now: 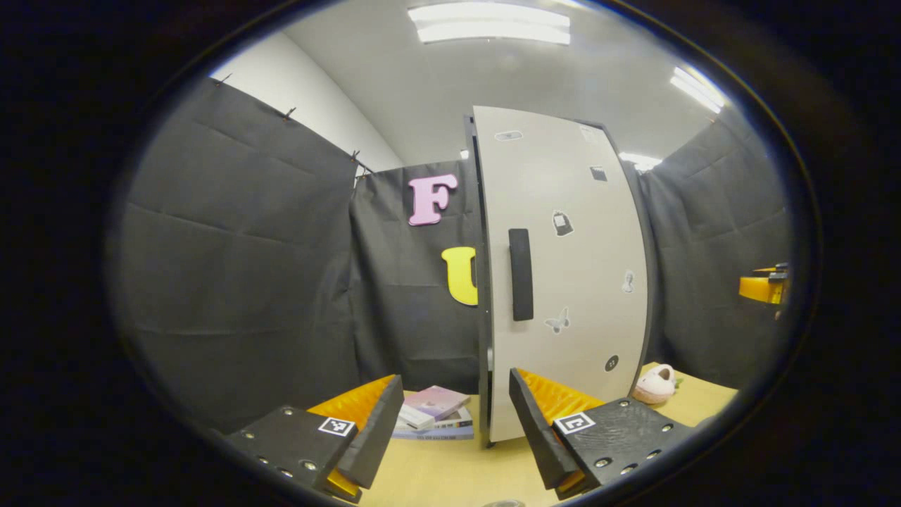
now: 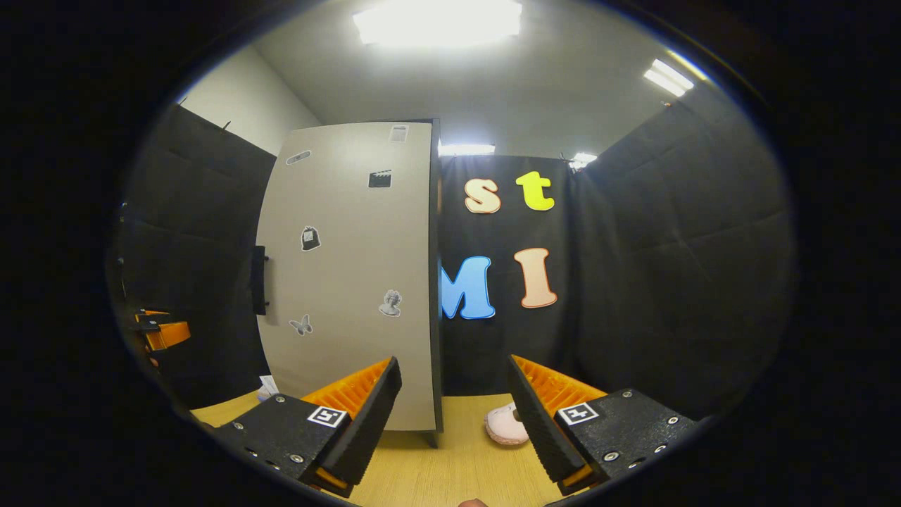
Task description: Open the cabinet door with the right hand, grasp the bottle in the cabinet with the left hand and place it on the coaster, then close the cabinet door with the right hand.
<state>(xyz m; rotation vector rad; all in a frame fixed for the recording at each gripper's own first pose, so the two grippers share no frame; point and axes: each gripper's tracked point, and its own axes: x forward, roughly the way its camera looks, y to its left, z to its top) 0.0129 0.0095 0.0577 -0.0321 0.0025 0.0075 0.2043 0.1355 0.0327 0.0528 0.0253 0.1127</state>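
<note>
The left gripper and right gripper are both hovering with jaws spread, holding nothing. One cabinet is standing on the table, its single door shut, one handle. One pink slipper is lying beside it; the bottle is hidden.

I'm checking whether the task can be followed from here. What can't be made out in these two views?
- Bottle and cabinet interior: hidden behind the shut cabinet door in the left gripper view.
- Coaster: a dark sliver at the bottom edge of the left gripper view, cut off, can't be confirmed.
- Pink object: partly behind the right gripper, identity unclear.
</note>
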